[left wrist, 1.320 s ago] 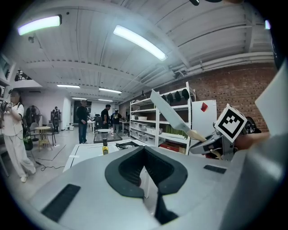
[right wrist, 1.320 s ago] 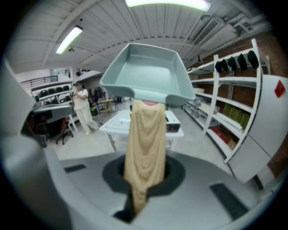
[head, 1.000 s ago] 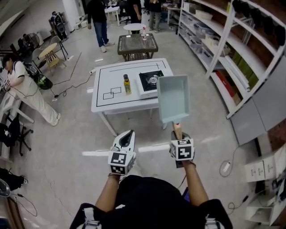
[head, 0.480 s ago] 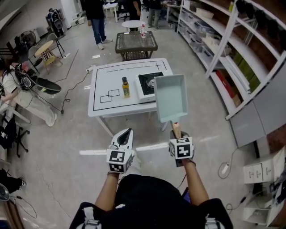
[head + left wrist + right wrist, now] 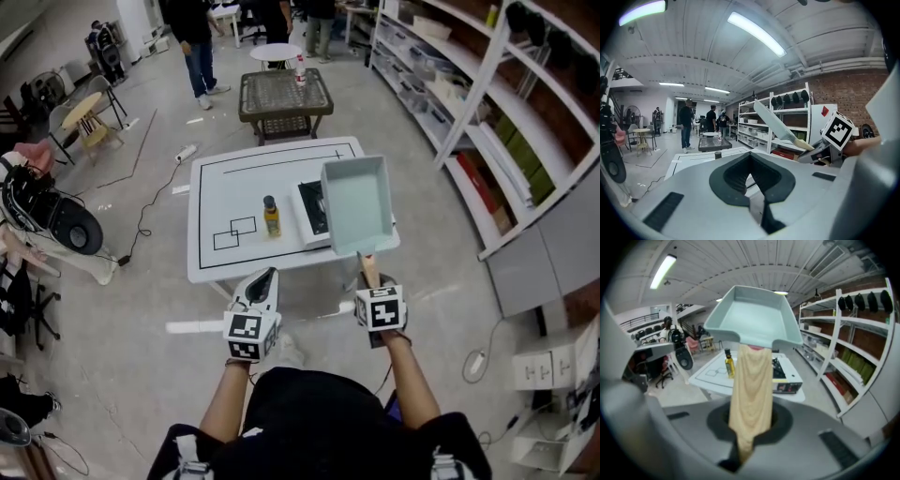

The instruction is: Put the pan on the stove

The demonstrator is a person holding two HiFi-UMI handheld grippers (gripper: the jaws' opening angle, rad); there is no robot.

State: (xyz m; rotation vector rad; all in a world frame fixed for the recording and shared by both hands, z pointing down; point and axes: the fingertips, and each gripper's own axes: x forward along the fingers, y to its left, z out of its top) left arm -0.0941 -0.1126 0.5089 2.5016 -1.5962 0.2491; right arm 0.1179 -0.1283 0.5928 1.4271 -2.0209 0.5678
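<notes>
A pale teal rectangular pan [image 5: 358, 203] with a wooden handle [image 5: 368, 269] is held out in the air, and my right gripper [image 5: 372, 281] is shut on that handle. In the right gripper view the pan [image 5: 754, 319] tilts up above the handle [image 5: 751, 394], which runs down between the jaws. The portable stove [image 5: 312, 208] sits on the white table [image 5: 225, 258]; the pan covers its right part in the head view. Below the pan the stove [image 5: 786, 376] shows again. My left gripper [image 5: 266, 279] hangs shut and empty at the table's near edge.
A yellow oil bottle [image 5: 272, 217] stands left of the stove on the table. A dark glass-topped table [image 5: 285, 94] stands behind it, and people [image 5: 192, 37] stand beyond. Shelving [image 5: 487, 103] runs along the right. A fan [image 5: 66, 225] and cables lie on the floor at left.
The table and stove have come closer and lower in the head view; the pan now overlaps the stove. Both grippers keep their places and the grip on the handle holds.
</notes>
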